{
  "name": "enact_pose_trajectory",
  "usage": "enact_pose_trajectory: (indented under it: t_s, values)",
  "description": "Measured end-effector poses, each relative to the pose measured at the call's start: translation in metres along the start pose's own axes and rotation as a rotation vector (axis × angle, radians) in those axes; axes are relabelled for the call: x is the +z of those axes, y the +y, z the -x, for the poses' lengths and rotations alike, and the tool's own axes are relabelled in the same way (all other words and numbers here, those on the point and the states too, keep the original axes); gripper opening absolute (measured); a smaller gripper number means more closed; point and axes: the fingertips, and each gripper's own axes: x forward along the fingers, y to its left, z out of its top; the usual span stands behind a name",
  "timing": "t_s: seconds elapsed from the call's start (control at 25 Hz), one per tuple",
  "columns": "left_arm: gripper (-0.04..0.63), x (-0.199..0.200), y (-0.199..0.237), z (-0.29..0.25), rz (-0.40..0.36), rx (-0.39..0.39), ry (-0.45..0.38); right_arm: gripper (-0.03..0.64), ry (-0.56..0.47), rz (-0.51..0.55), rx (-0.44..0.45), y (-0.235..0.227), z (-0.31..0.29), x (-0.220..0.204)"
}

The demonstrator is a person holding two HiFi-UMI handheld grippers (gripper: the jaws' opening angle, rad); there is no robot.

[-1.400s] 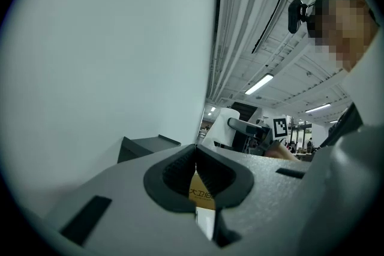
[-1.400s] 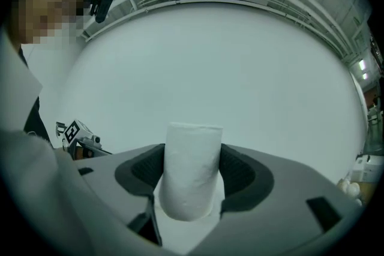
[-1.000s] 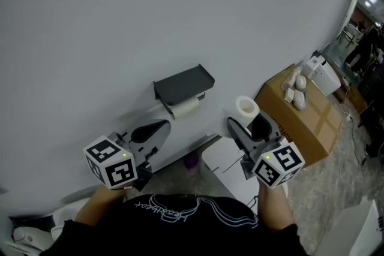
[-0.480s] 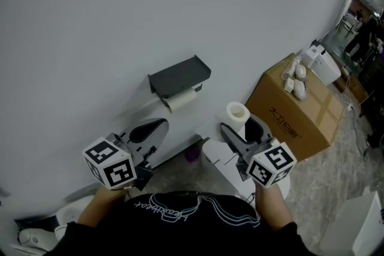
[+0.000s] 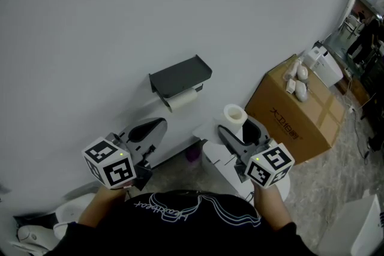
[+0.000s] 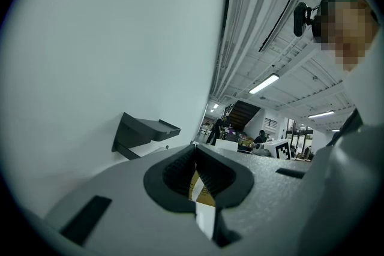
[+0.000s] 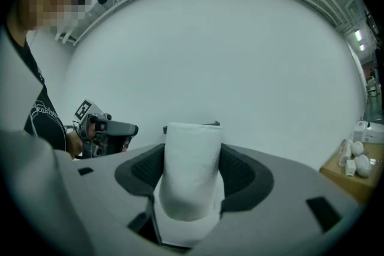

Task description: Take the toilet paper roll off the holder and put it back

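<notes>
Where the head view lies nearest the person, a dark shirt (image 5: 180, 213) is seen, and just beyond it the two marker cubes are carried at either side. The left gripper (image 5: 159, 124) is pointed toward the wall, its jaws brought together at the tips with nothing caught between them. On the other side, the toilet paper roll (image 5: 235, 114) is clamped upright in the right gripper (image 5: 240, 127), and it is pressed from both sides by the ribbed pads (image 7: 243, 168). A white surface (image 5: 219, 160) is seen beneath that gripper, and a small purple object (image 5: 192, 157) is seen low by the wall. Farther on, the dark holder (image 5: 180, 76) is fixed to the grey wall (image 5: 120, 15), well apart from the held roll and to its left; a white cylinder (image 5: 183, 100) is lodged just under its shelf. Off to the right, a cardboard box (image 5: 294, 117) is set against the wall, with white items (image 5: 298, 80) laid on top.
</notes>
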Motion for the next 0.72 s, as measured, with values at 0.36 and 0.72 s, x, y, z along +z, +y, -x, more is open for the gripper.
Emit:
enact_pose_trajectory:
  t_s: [0.36, 0.72]
  values:
    - [0.005, 0.001, 0.006, -0.002, 0.004, 0.019, -0.003, 0.285, -0.018, 0.005, 0.020, -0.001, -0.003, 0.010]
    - [0.005, 0.006, 0.011, -0.007, 0.001, 0.032, -0.013, 0.285, -0.041, 0.031, 0.042, -0.009, -0.012, 0.027]
